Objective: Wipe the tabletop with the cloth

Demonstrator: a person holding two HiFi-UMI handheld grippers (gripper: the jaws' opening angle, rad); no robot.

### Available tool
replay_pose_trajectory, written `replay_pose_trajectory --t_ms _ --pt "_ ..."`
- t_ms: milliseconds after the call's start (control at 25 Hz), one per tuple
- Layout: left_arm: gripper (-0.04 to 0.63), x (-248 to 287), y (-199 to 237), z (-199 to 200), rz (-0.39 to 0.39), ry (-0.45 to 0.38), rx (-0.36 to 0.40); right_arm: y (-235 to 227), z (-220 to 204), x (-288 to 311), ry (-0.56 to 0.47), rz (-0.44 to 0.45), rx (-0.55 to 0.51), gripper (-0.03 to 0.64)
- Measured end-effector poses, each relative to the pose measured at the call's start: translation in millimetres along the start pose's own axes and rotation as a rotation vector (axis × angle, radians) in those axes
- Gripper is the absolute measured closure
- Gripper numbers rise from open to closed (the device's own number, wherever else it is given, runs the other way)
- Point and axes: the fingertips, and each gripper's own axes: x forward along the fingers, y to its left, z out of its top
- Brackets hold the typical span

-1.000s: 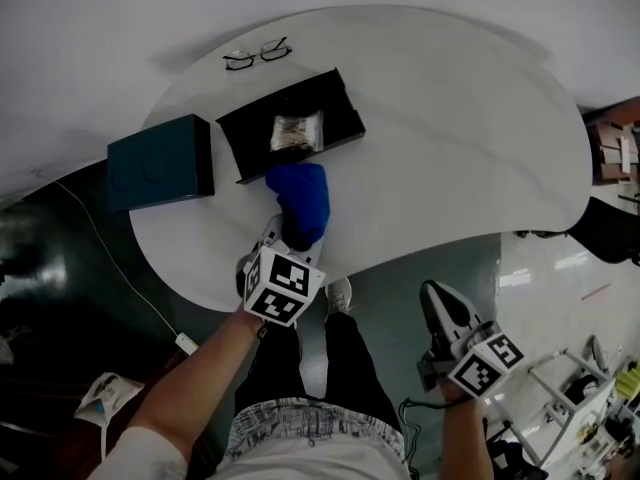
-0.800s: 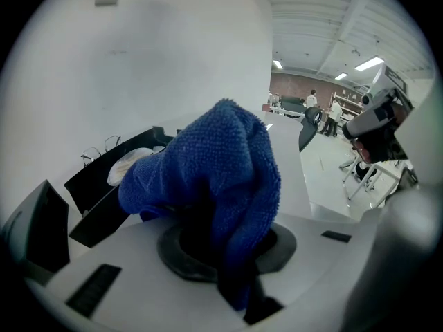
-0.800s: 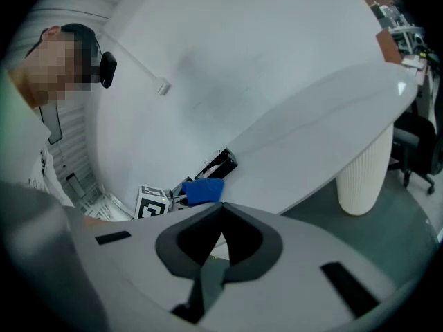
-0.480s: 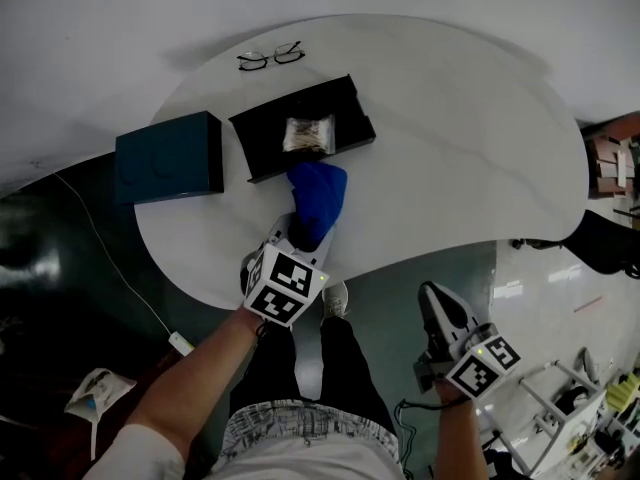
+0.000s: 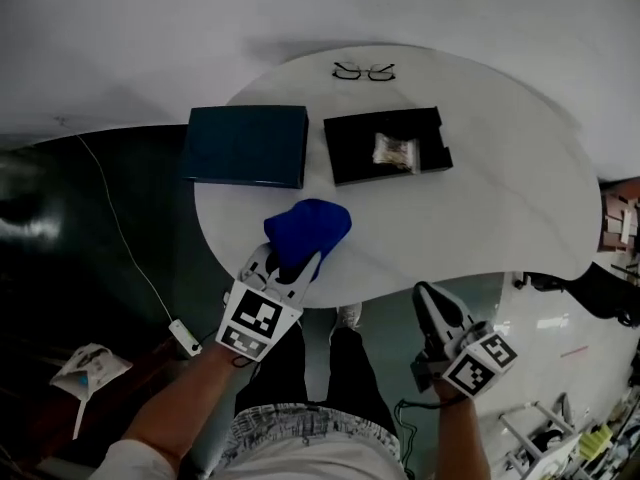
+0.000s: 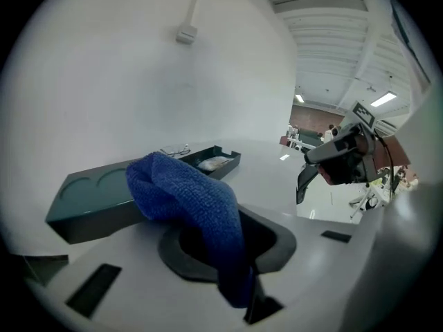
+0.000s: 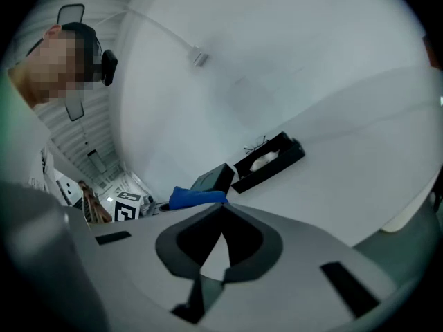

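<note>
Blue cloth (image 5: 310,226): soft, terry-looking fabric, bunched into a lump on the near-left part of the white tabletop (image 5: 500,193), close to the front edge.
Handling guess: light and floppy, nothing fragile. It'll probably fold and drag instead of sliding flat, so I reckon it needs some downward press to wipe properly.
Where to grab: a thick fold near one edge, so the rest trails as a pad.
Left gripper (image 5: 288,264): clenched on a fold of the cloth, with most of the fabric humped over and ahead of the jaws.
Left arm pose: forearm comes up from the lower left, gripper low at the table's edge and pointing across the top.
Right gripper (image 5: 432,303): jaws closed on nothing, hanging off the table past its front edge, near the person's leg.
Other stuff: teal box (image 5: 247,145) near the cloth, black tray (image 5: 352,158) with a packet (image 5: 396,151) in it, glasses (image 5: 364,71) at the far edge.
</note>
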Motion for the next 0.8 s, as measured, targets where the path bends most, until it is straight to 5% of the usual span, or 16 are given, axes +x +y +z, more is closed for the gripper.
replay_pose_trajectory --t_ms 400,800 --pt "0.516 -127 139 -70 0.229 0.032 -0.071 95 -35 100 0.11 0.101 -0.069 0.609" --pt "0.517 -119 170 -125 0.216 0.106 -0.056 115 -57 129 0.149 0.07 -0.079 0.609"
